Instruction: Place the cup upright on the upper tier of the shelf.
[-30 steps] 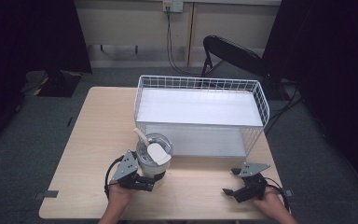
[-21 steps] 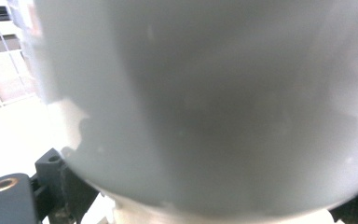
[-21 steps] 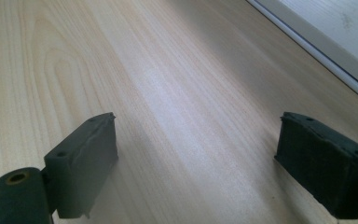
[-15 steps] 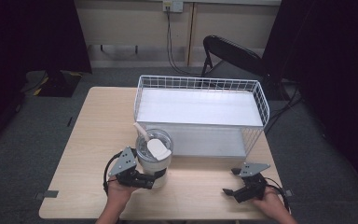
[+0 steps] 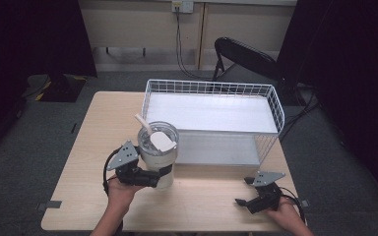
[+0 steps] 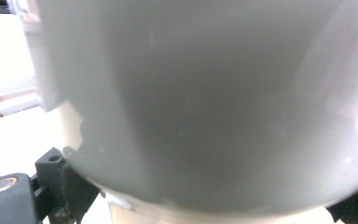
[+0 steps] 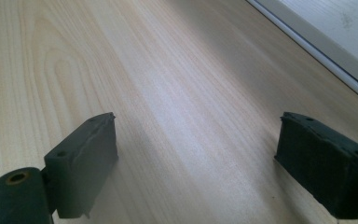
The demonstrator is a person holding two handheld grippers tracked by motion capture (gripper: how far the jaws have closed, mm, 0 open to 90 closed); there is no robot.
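Observation:
A white tumbler (image 5: 156, 160) with a clear lid and a white straw stands upright in front of the wire basket's left end. My left gripper (image 5: 150, 178) is shut on its lower body from the left. In the left gripper view the tumbler's wall (image 6: 205, 102) sits close between the two jaws of the left gripper (image 6: 205, 205). Whether its base touches the table is not visible. My right gripper (image 5: 242, 191) rests low at the table's near right, open, with nothing between its fingers. In its own view the right gripper (image 7: 196, 158) has bare wood between the jaws.
A white wire basket (image 5: 275, 105) with a white floor takes up the far right half of the wooden table (image 5: 93, 137). Its base edge (image 7: 317, 42) runs just beyond my right gripper. A black chair (image 5: 246, 56) stands behind the table.
The left gripper and the tumbler have risen a little and the tumbler looks larger and higher in the high view. The right gripper has stayed put.

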